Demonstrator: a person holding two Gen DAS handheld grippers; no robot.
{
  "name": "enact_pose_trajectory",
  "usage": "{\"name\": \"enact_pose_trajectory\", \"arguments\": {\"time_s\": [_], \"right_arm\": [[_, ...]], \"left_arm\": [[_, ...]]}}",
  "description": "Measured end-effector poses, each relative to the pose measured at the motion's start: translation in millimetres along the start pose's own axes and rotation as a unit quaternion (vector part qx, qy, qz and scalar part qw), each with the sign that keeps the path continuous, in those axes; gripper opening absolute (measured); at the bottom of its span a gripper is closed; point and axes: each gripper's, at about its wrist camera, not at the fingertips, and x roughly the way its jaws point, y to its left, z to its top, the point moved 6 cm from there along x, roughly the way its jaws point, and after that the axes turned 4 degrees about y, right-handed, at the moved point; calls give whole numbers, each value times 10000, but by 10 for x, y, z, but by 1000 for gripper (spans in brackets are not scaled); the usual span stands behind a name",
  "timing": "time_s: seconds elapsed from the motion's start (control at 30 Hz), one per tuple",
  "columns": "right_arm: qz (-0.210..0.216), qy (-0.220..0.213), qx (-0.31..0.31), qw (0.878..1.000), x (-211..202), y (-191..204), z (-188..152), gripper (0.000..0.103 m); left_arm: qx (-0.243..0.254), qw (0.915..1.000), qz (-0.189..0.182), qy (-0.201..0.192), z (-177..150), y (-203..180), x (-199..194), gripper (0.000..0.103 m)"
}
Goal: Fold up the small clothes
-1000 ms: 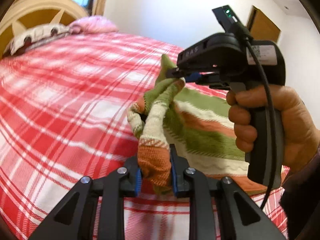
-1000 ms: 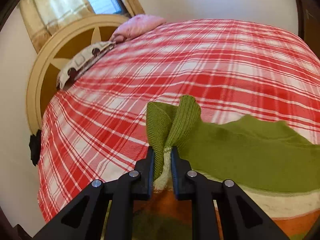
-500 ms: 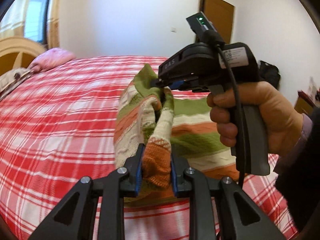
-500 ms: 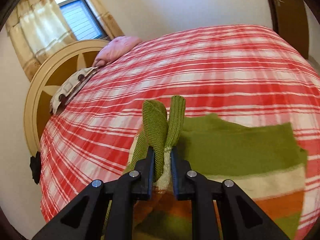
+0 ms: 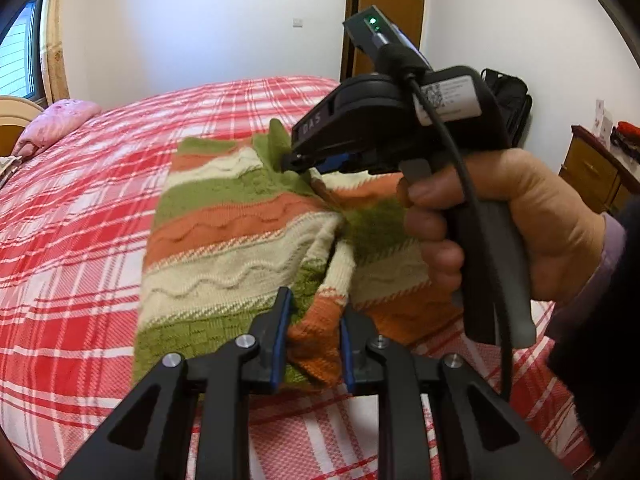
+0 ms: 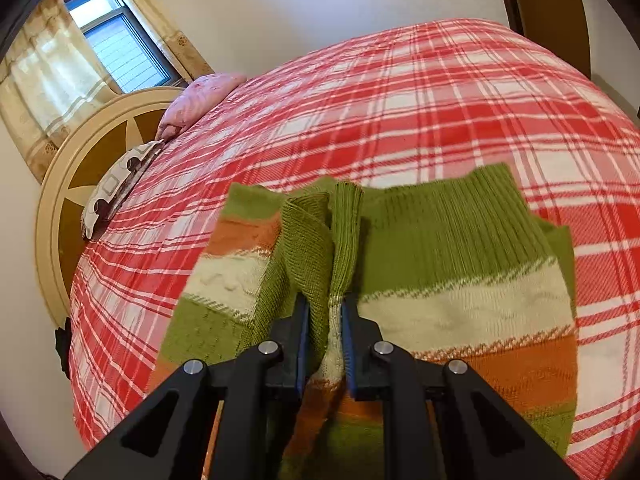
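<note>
Knitwear fills the middle of both views: a small striped sweater [image 5: 224, 248] in green, orange and cream, partly lying on the bed [image 5: 80, 216] with its red and white checked cover. The left tool [image 5: 314, 334] is clamped narrow on an orange and cream bunch of the sweater, close to the near edge of the bed. The right tool [image 6: 324, 334], seen along its own fingers, is pinched narrow on a fold of the green ribbed part, which stands up between the blue pads [image 6: 303, 340]. From the left view that same right tool [image 5: 298, 162] bites the green edge at the far side of the sweater, gripped by the person's right hand [image 5: 500, 228], with a black cable hanging from it. The cloth between the two tools is drawn up into a crease, while the left part spreads flat on the cover. A pink pillow [image 6: 200, 100] lies at the head of the bed.
</note>
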Motion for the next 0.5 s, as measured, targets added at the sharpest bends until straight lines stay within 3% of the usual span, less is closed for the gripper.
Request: {"name": "enact_pose_trajectory", "arguments": {"time_s": [0.33,0.5], "right_arm": [[40,-20,235,9997,48,-88,-75,19],[183,-127,686,9974,-237,-175,-133,23]], "left_arm": [[44,9998,74,205,-24,-2,207,23],[78,9995,65,314,-31,35,160,27]]}}
